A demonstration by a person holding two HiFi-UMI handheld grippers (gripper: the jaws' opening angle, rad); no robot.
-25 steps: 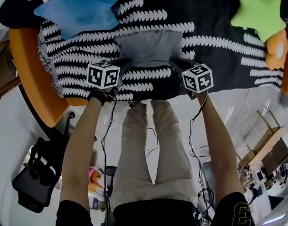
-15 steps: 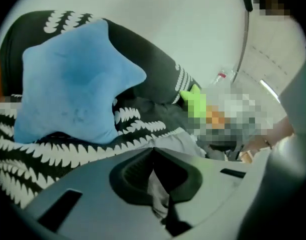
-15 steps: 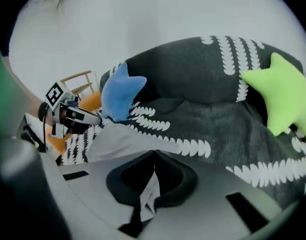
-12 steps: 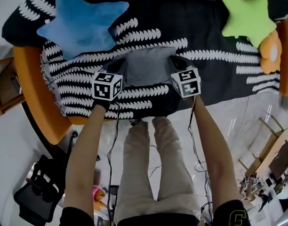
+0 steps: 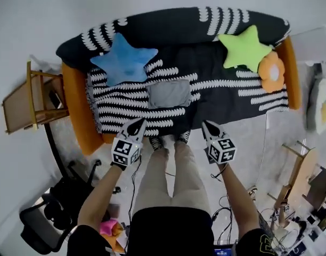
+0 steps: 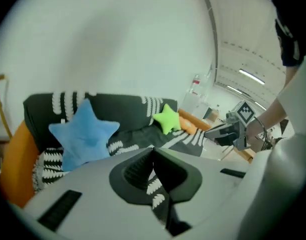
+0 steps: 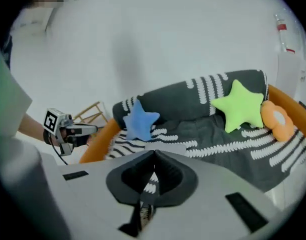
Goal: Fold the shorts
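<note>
Off the sofa (image 5: 78, 119) and up, well clear of its front edge, come the left gripper (image 5: 138, 124) and the right gripper (image 5: 209, 126), which were down at the shorts (image 5: 169, 94) a second ago. Folded and grey, the shorts lie mid-seat on the patterned cover (image 5: 232, 87), just below the blue star pillow (image 5: 123, 63). Both grippers' jaws are closed, holding nothing.

Person is standing w/ both forearms (image 5: 99, 196) reaching fwd, approx parallel. The left gripper (image 5: 137, 125) & right gripper (image 5: 209, 126) are pointing ahead & angling down, side by side, well apart. Both are showing jaws pressed together, nothing btwn them.
</note>
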